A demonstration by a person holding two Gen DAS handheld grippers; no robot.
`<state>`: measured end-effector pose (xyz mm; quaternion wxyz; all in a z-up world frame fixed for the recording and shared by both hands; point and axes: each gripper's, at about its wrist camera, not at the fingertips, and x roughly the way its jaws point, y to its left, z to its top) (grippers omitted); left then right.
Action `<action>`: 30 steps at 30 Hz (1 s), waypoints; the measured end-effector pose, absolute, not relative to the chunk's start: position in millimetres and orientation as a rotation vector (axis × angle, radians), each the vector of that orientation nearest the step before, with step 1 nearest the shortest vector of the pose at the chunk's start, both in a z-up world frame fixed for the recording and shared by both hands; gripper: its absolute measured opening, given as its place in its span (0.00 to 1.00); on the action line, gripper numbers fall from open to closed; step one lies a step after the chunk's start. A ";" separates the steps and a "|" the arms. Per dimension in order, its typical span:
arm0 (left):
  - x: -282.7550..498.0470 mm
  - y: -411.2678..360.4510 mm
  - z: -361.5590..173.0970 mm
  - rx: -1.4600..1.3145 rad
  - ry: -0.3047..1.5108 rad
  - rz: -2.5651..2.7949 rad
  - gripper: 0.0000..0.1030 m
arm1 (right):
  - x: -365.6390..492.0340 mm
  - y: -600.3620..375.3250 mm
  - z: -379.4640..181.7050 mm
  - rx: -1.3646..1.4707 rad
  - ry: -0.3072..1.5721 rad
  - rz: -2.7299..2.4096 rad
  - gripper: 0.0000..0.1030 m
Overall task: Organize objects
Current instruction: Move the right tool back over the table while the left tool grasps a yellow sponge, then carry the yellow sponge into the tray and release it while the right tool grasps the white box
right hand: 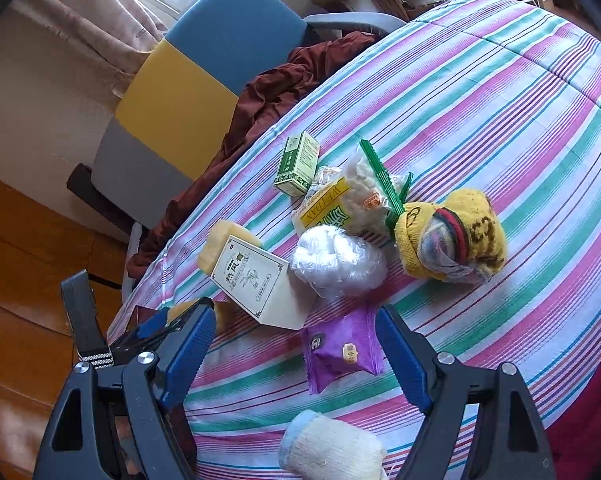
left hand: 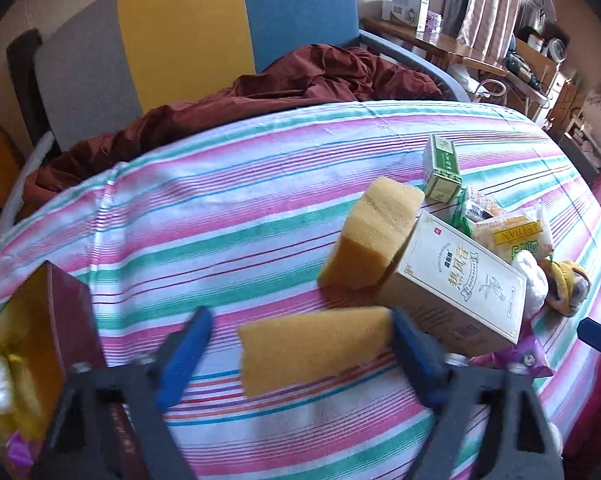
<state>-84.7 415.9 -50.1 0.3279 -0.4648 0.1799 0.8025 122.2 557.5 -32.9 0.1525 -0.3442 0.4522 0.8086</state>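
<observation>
On the striped cloth (left hand: 220, 208) lies a pile: two yellow sponges, a cream box (left hand: 456, 280), a green box (left hand: 442, 168), snack bags and a yellow sock bundle (right hand: 452, 240). My left gripper (left hand: 300, 352) is open, its blue fingers on either side of the near sponge (left hand: 316, 344), the right finger touching it. The second sponge (left hand: 374, 232) leans on the cream box. My right gripper (right hand: 296, 356) is open above a purple packet (right hand: 340, 348), with a white sock roll (right hand: 332, 448) below it.
A dark red box with a yellow lining (left hand: 40, 320) stands at the left by my left gripper. A chair with blue, yellow and grey back (right hand: 188, 92) holds a maroon cloth (left hand: 300, 80) beyond the table edge. A white plastic bundle (right hand: 336, 260) lies mid-pile.
</observation>
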 end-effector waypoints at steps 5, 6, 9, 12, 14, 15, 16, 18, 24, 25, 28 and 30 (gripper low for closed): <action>-78.2 403.3 -49.5 -1.205 0.408 2.087 0.62 | 116.3 552.6 -32.1 -1.023 1.253 2.331 0.81; -75.1 399.5 -48.6 -1.199 0.405 2.088 0.61 | 115.0 550.6 -31.7 -1.034 1.237 2.336 0.81; -65.3 386.1 -42.8 -1.192 0.386 2.079 0.61 | 105.6 541.4 -30.4 -1.095 1.174 2.363 0.81; -57.5 368.0 -35.1 -1.185 0.362 2.082 0.62 | 92.7 529.1 -29.4 -1.177 1.102 2.392 0.81; -51.2 355.3 -30.0 -1.179 0.338 2.082 0.62 | 79.1 520.3 -25.2 -1.240 1.021 2.416 0.81; -48.8 350.3 -27.9 -1.177 0.334 2.083 0.62 | 71.3 516.3 -23.0 -1.268 0.971 2.429 0.81; -45.5 344.3 -25.4 -1.175 0.327 2.083 0.62 | 62.4 512.9 -20.1 -1.289 0.911 2.447 0.81; -40.0 333.5 -21.2 -1.171 0.307 2.083 0.62 | 38.7 506.1 -16.1 -1.342 0.730 2.476 0.81; -22.4 304.1 -3.6 -1.142 0.256 2.091 0.63 | -23.3 497.8 -36.9 -1.536 0.279 2.428 0.81; -20.4 298.6 -1.3 -1.138 0.247 2.094 0.63 | -30.2 496.7 -42.9 -1.566 0.241 2.414 0.81; -17.7 284.5 1.9 -1.134 0.224 2.103 0.63 | -41.2 499.1 -59.8 -1.623 0.240 2.369 0.74; -17.7 278.8 1.6 -1.139 0.211 2.109 0.63 | -41.7 498.9 -65.5 -1.631 0.285 2.371 0.55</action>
